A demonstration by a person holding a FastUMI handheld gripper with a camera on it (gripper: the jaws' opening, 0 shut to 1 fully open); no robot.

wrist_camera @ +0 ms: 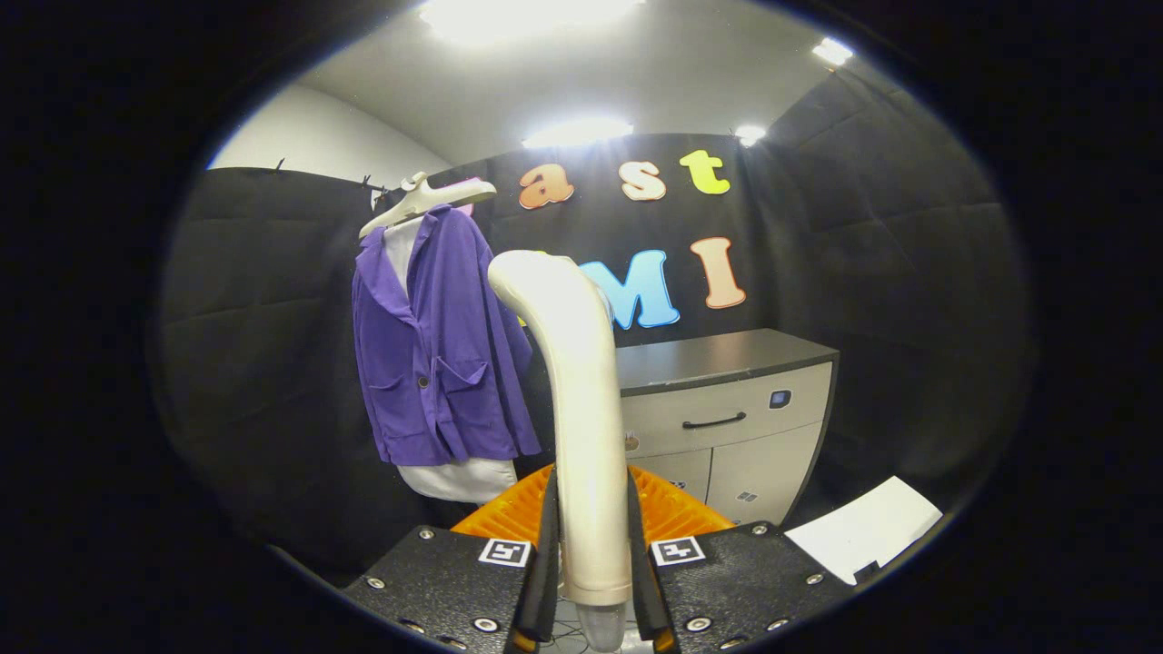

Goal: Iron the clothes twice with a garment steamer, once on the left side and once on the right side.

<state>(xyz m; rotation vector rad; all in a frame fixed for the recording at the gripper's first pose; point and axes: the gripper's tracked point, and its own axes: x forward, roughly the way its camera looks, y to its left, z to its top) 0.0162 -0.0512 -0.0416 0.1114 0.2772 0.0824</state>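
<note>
In the gripper view, the hand-held gripper (591, 554) is clamped on the handle of the garment steamer (577, 409): both fingers press against its sides, and the pale, glossy handle rises upright between them and curves over to the left at its top. A clear stub at the handle's lower end shows between the finger bases. Each finger carries a small square black-and-white marker; no brand name or readable writing shows on the steamer.

Beyond the fingers and to the left, a purple jacket (436, 354) hangs on a pale hanger (427, 200), over a white garment whose hem (459, 480) shows below it. The jacket has a collar, a dark button and two front pockets. The steamer's curved head stands just beside the jacket's right edge; whether they touch cannot be told.

Behind the steamer, to the right, stands a grey cabinet (727, 427) with a dark tabletop, a black drawer handle and a small square badge too small to read. An orange ribbed piece (509, 513) sits just ahead of the fingers. A white sheet (863, 527) lies low on the right.
</note>
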